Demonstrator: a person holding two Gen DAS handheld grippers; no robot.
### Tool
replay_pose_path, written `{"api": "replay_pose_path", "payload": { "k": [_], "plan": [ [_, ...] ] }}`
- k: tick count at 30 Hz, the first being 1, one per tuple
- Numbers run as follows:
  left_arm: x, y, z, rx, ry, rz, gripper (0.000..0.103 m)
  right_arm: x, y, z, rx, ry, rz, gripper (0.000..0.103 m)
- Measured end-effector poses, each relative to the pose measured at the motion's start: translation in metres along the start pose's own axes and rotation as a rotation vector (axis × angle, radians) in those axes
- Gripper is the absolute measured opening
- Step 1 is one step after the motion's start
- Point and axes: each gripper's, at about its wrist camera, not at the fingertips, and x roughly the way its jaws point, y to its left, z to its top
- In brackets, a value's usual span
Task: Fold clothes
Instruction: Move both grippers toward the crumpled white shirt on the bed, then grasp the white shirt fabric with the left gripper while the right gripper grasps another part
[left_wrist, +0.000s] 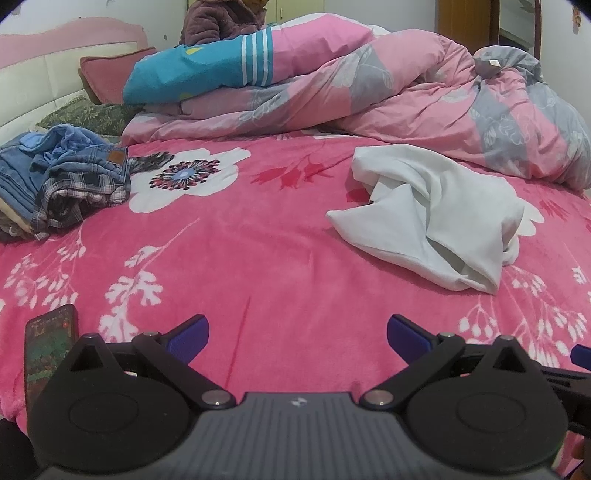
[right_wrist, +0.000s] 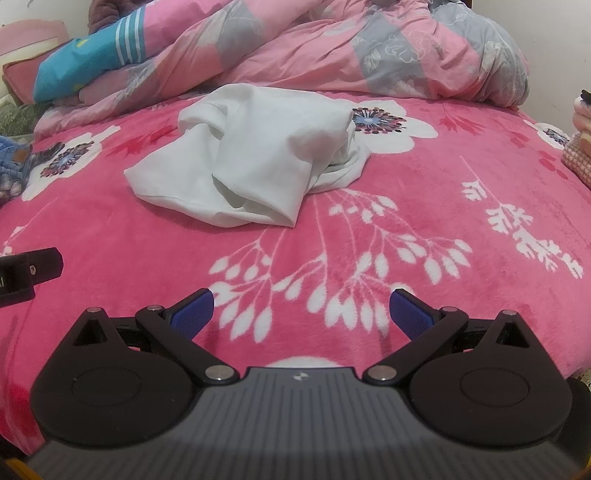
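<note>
On the pink flowered fleece bedspread (right_wrist: 424, 221), a crumpled white cotton garment (right_wrist: 251, 166) lies unfolded, centre-far; left gripper (left_wrist: 297, 338) and right gripper (right_wrist: 301, 314) hover near, both spread wide, empty. Folding remains.

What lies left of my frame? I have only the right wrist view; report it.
Observer: A phone lies on the blanket, close beside the left gripper.
Operator: Give me that gripper's state.
Observer: Its jaws stand wide open, with nothing between them.
Operator: Name what else needs folding besides the white garment.
Observer: You see only its edge: a heap of jeans with a plaid shirt sits at the far left, well apart from the white garment.
</note>
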Motion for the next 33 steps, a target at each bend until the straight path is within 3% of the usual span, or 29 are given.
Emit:
{"api": "replay_pose_path", "payload": {
  "k": [9,17,21,26,33],
  "plan": [
    [0.008,0.002,0.001,-0.024,-0.026,-0.045,0.103,0.003,-0.006,-0.002,0.010,-0.027,0.011,0.102],
    [0.029,-0.001,0.011,-0.068,-0.056,-0.112,0.103,0.012,-0.034,0.003,0.034,-0.132,0.033,0.102],
    [0.047,-0.003,0.020,-0.089,-0.069,-0.161,0.103,0.022,-0.045,0.024,0.015,-0.179,0.058,0.102],
    [0.073,-0.017,0.037,-0.033,-0.114,-0.148,0.103,0.037,-0.057,0.054,-0.016,-0.237,0.092,0.102],
    [0.109,-0.032,0.053,-0.006,-0.136,-0.190,0.098,0.075,-0.039,0.112,-0.140,-0.289,0.182,0.102]
  ]
}}
